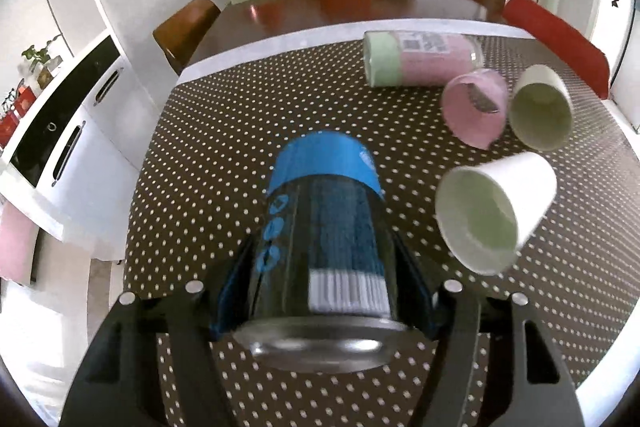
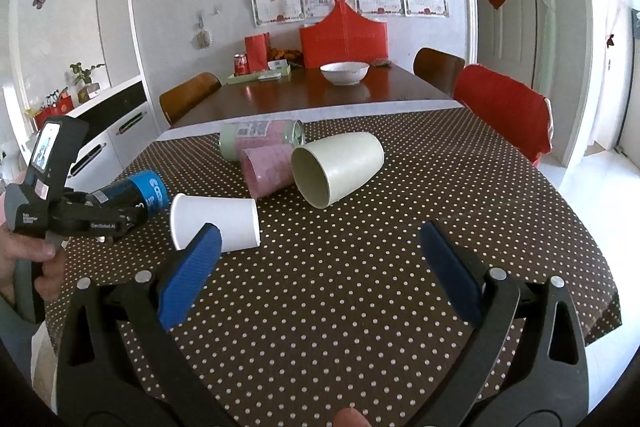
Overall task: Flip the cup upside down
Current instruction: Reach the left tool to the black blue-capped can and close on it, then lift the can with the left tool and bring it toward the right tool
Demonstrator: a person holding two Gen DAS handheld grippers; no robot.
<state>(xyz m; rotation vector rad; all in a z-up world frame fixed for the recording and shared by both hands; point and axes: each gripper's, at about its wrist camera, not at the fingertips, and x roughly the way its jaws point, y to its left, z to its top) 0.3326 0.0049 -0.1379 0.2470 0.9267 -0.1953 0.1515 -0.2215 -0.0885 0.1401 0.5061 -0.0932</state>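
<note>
The left gripper [image 1: 324, 291] is clamped on a dark cylindrical can with a blue band and blue lettering [image 1: 324, 227], its blue-padded fingers [image 1: 228, 291] pressing both sides of the can near its silver end. In the right wrist view the can [image 2: 132, 193] points out sideways from the gripper above the left part of the bench [image 2: 360, 267], which is covered by a brown cloth with white polka dots, and a person's hand [image 2: 28, 255] grips the handle.

The right gripper [image 2: 320, 267] stands wide open above the near side of the bench, holding nothing, its ribbed blue pads [image 2: 192, 267] well apart.

A white paper cup [image 2: 214, 223] lies on its side just beyond the right gripper's left pad, its mouth turned toward the left gripper. Farther back, a cream plastic cup [image 2: 336, 167] also lies on its side, mouth facing the camera, touching a pink plastic cup [image 2: 268, 169] lying beside it. Behind these two rests a pink and pale green can [image 2: 260, 137], on its side as well.

Beyond the bench stands a dark wooden dining table [image 2: 320, 95] carrying a white bowl [image 2: 344, 71] and a red soda can [image 2: 240, 63].
</note>
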